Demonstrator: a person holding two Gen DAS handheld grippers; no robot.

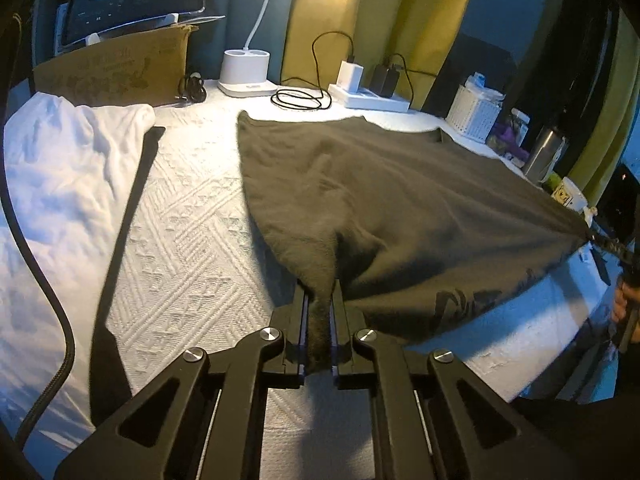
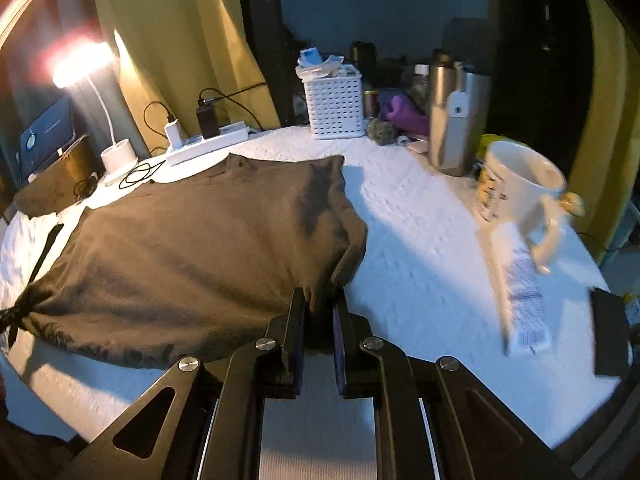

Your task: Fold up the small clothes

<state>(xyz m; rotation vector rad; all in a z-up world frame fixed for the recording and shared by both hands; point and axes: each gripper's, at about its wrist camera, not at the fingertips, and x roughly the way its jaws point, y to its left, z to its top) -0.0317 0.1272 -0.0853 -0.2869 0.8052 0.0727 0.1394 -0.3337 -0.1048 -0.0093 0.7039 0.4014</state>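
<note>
I have the dark shirt spread on the white quilted table, its near edge lifted. My left gripper and right gripper are each clamped on a near corner. Next, I judge, both carry that edge toward the collar, evenly. Beyond the shirt stand a lamp, a basket and a mug.

Olive-grey shirt; white embossed tablecloth.

Light: dim room, one desk lamp at the back flared into glare | Shadows: long, cast toward the cameras | Blur: mug smeared in right view | Distortion: fisheye bending, dark corners.
</note>
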